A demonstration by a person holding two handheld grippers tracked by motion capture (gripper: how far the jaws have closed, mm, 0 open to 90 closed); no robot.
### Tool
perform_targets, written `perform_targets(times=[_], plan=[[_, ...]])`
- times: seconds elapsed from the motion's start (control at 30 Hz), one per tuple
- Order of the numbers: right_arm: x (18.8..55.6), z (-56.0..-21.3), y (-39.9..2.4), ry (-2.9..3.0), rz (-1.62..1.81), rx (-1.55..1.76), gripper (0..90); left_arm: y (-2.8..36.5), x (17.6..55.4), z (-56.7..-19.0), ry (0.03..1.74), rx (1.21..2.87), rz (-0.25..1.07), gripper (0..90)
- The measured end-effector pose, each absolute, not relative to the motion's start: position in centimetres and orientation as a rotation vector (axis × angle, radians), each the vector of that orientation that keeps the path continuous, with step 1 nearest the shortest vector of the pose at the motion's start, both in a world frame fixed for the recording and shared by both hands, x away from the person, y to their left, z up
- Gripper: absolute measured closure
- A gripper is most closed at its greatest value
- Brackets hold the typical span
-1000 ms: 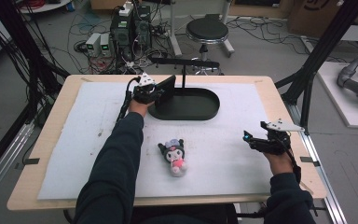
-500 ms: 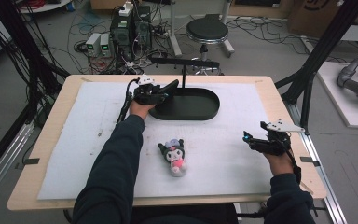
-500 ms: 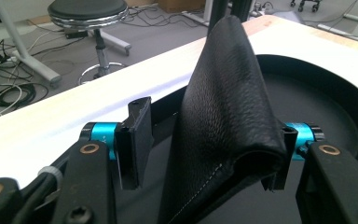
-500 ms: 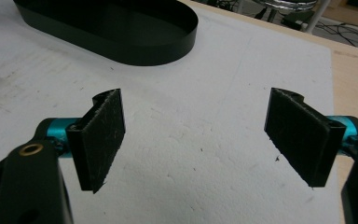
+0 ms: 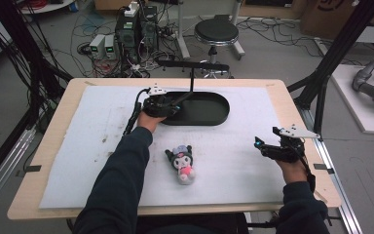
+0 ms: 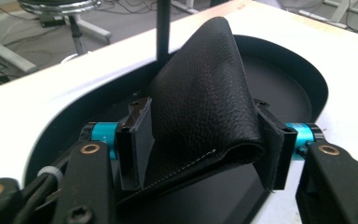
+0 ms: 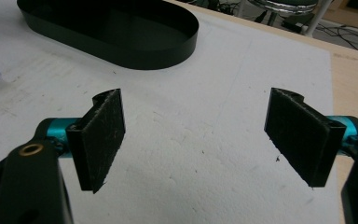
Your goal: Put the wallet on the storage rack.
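My left gripper (image 5: pixel 169 105) is shut on a folded black leather piece (image 6: pixel 205 98), pinched from both sides. It holds the piece over the left end of a black oval tray (image 5: pixel 214 120), whose rim (image 6: pixel 307 77) curves behind the leather. My right gripper (image 5: pixel 267 148) hovers open over the white mat near the table's right edge, its jaws wide apart with nothing between the pads (image 7: pixel 102 135). A small plush toy (image 5: pixel 183 161) with a dark head and pink body lies on the mat between the two arms.
A black post with a horizontal bar (image 5: pixel 192 66) rises at the tray's far side. The tray's wall (image 7: pixel 121 53) lies ahead and left of my right gripper. A white mat (image 5: pixel 102 122) covers the wooden table. A stool, cables and equipment stand beyond the far edge.
The leather piece in my left gripper has tipped from upright to lower and flatter over the tray. The right gripper has barely moved.
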State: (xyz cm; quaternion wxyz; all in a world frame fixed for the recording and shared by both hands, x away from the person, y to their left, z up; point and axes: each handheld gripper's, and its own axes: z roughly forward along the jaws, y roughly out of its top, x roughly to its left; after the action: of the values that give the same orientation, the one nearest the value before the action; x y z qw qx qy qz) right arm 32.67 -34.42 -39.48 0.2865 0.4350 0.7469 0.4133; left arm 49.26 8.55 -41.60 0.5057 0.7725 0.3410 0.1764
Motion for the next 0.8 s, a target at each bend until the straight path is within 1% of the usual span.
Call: perform_targets(times=[0.03,0.1,0.33,0.67,0.8], plan=[[32.7,-39.5,-34.4,1.997,1.104,1.163,20.6,8.4,49.2,-41.6,0.817,1.869,0.423,48.7],[32.7,-39.5,-34.4,1.999,1.104,1.162,20.6,8.3,49.1,-41.6,0.810,1.875,0.426,49.6],[32.9,-39.6,-34.3,2.005,1.099,1.162,20.6,8.2,49.1,-41.7,0.800,1.889,0.421,50.5],[32.9,-39.6,-34.2,2.006,1.100,1.157,20.6,7.6,49.0,-42.0,0.789,1.928,0.439,48.9],[32.9,-39.6,-34.1,2.008,1.100,1.159,20.6,7.1,49.0,-42.2,0.786,1.949,0.469,48.0]])
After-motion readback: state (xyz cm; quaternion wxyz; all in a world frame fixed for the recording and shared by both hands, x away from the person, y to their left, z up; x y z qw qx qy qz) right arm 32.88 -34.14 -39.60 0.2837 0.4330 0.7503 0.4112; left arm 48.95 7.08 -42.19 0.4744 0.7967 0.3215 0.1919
